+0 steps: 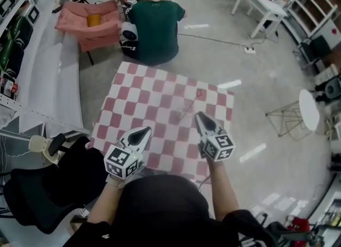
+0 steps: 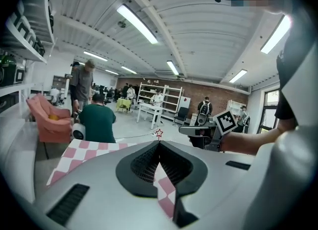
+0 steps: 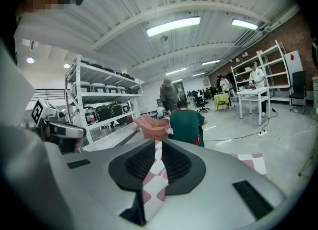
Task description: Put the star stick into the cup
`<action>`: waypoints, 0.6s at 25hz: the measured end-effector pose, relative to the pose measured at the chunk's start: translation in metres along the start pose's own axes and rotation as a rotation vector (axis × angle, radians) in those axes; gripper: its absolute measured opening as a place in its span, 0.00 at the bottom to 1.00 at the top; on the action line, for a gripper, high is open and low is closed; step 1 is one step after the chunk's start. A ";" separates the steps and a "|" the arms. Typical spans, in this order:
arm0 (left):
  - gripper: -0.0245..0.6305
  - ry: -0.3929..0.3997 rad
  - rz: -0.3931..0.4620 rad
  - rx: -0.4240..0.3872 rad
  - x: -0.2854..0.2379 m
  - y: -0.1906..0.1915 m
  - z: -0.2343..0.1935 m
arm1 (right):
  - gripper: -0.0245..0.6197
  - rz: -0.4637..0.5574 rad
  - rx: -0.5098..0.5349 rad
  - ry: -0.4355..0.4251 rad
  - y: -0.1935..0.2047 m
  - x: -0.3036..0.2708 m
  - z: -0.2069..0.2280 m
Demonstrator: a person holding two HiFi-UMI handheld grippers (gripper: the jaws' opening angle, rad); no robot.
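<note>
Right gripper (image 3: 158, 144) holds its jaws narrow, a slim slot between the black ribbed pads showing only checked fabric and gripping nothing. The left gripper (image 2: 159, 142) has its tips meeting in a point, also empty. Both are smooth matt grey shells with pointed noses, each carrying a white cube of square black markers. They hover side by side over the near half of a soft red-and-white checked cloth (image 1: 138, 88) spread on a glossy grey floor (image 1: 256, 112). The star stick (image 1: 200, 93) sits over the cloth's far right part, ahead of the right gripper and apart from both. It is a small red outlined star on a very thin pale shaft slanting down and left. Its lower end fades into the checks, and what holds it cannot be told. Open cloth surrounds it. Beyond the far edge sits a person in a green top (image 1: 155, 24) beside a pink armchair (image 1: 90, 24). A black chair (image 1: 48, 192) crowds the near left corner, and a wire stand (image 1: 287, 118) is well off to the right.
</note>
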State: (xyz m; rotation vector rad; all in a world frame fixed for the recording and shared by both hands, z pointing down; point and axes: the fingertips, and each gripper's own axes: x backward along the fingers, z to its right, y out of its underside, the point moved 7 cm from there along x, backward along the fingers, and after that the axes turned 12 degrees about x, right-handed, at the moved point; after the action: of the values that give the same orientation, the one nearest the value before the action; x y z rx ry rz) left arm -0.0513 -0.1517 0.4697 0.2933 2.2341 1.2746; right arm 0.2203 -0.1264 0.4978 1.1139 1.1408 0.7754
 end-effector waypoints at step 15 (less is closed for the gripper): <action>0.10 0.091 0.006 -0.028 0.007 -0.006 0.008 | 0.09 0.055 0.065 -0.017 -0.016 0.045 -0.061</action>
State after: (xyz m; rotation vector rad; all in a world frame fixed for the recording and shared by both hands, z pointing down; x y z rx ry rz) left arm -0.0520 -0.1460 0.4595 0.2366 2.2903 1.3465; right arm 0.1735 -0.0728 0.4677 1.2083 1.1316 0.7752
